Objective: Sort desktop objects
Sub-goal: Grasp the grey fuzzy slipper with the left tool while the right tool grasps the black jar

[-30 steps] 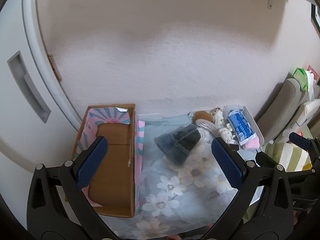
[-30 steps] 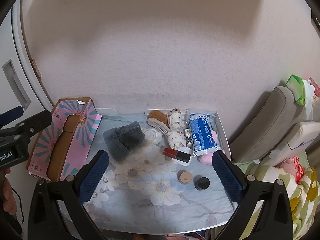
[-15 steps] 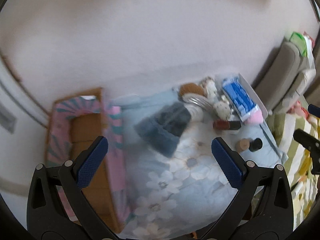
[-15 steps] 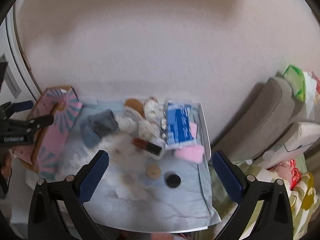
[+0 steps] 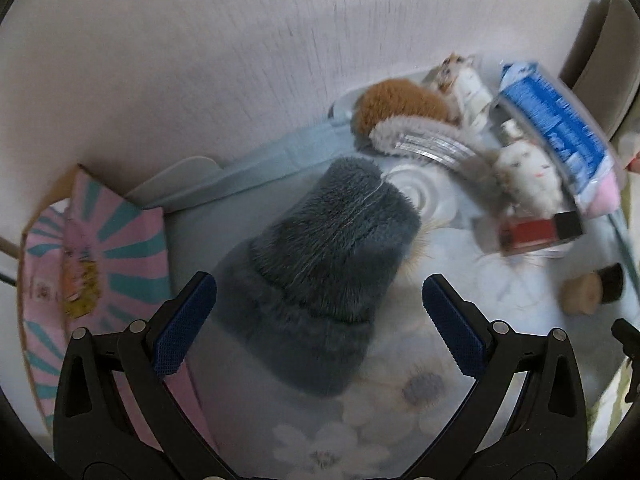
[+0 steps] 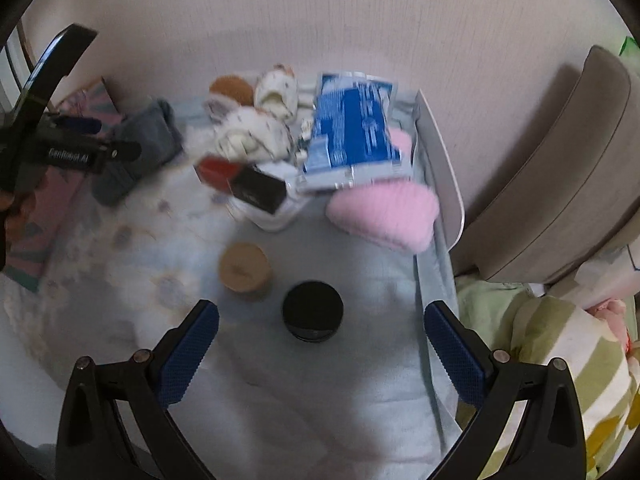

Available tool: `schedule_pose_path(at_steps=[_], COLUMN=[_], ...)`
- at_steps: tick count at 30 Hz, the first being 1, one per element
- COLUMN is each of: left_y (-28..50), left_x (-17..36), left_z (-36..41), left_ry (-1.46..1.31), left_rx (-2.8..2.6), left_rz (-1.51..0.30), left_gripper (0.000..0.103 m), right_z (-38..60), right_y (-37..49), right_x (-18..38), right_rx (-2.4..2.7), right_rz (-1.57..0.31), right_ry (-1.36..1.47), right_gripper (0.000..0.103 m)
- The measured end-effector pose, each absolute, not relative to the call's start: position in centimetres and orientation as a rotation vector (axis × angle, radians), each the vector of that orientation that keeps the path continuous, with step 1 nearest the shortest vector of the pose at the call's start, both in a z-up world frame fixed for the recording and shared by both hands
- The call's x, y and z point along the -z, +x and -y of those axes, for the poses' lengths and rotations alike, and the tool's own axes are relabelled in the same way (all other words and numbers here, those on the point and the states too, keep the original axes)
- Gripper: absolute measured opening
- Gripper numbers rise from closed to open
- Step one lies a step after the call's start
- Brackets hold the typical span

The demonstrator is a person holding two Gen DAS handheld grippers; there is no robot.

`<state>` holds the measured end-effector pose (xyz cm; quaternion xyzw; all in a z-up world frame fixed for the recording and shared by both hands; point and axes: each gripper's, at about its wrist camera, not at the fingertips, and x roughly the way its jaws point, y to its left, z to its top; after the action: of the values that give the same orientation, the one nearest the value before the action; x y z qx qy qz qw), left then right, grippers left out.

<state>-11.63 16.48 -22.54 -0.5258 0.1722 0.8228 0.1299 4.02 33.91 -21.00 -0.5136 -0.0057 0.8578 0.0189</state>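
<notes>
Left wrist view: left tool (image 5: 318,322) spread over the grey fuzzy hat (image 5: 320,272); pink box (image 5: 92,272) cut off. The right tool (image 6: 320,350), spread but just narrowing, frames a blurred black jar (image 6: 313,311).

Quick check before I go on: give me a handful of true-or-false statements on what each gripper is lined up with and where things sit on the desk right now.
1. The left gripper is open, with the grey fuzzy hat lying ahead between its fingers. True.
2. The right gripper is shut on the black round jar. False: it is open, its jaws have just been closing a little, and the jar stands free on the cloth.
3. A tan-lidded jar stands beside the black one. True.
4. The blue packet lies inside the pink striped box. False: it lies at the far side of the desk, partly over a pink fluffy item.
5. The red and black box is held in a gripper. False: neither gripper holds anything.
</notes>
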Motion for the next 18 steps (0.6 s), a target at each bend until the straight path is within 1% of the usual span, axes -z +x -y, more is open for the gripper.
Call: schedule_pose_path(at_steps=[2, 4, 5, 6, 7, 8, 10, 11, 12, 13, 15, 18], left_y=[-11.9, -12.2, -12.3, -12.3, -12.3, -12.2, -12.1, -12.0, -11.9, -11.8, -11.6, -11.2], left_x=[23.4, 24.2, 24.5, 24.7, 24.8, 24.9, 24.9, 24.9, 24.9, 24.8, 24.6, 24.1], left_z=[-16.8, -16.9, -16.9, -16.9, -16.9, -16.9, -17.0, -17.0, -17.0, -17.0, -17.0, -17.0], left_ry=[-1.534, -1.542, -1.549, -1.552, -1.549, -1.541, -1.528, -1.521, -1.513, -1.502, -1.488, -1.469], left_rx=[-2.394, -2.392, -2.390, -2.390, -2.390, -2.389, -2.386, -2.383, -2.383, -2.386, -2.390, -2.399], left_rz=[-0.537, -0.557, -0.560, -0.569, -0.578, -0.587, -0.594, -0.603, -0.612, -0.618, -0.617, -0.614], left_gripper=[0.098, 0.095, 0.091, 0.088, 0.087, 0.085, 0.079, 0.074, 0.068, 0.065, 0.055, 0.045], right_z=[-34.3, -34.5, -34.5, -34.5, -34.3, -34.2, -34.0, -34.0, -33.9, -33.8, -33.6, -33.7], right_y=[3.9, 3.7, 3.7, 3.6, 3.5, 3.5, 3.3, 3.3, 3.4, 3.4, 3.2, 3.3], right_x=[21.8, 22.5, 22.7, 22.9, 23.0, 23.1, 23.3, 23.3, 23.4, 23.4, 23.5, 23.5], right_rx=[-2.662, -2.668, -2.672, -2.681, -2.684, -2.687, -2.697, -2.714, -2.726, -2.731, -2.724, -2.717], right_rz=[0.023, 0.039, 0.049, 0.065, 0.079, 0.099, 0.105, 0.093, 0.085, 0.085, 0.111, 0.093], right_ry=[-1.606, -1.611, -1.613, -1.614, -1.616, -1.613, -1.611, -1.611, -1.607, -1.606, -1.596, -1.589], right_gripper=[0.092, 0.082, 0.079, 0.071, 0.067, 0.064, 0.053, 0.049, 0.040, 0.032, 0.033, 0.033])
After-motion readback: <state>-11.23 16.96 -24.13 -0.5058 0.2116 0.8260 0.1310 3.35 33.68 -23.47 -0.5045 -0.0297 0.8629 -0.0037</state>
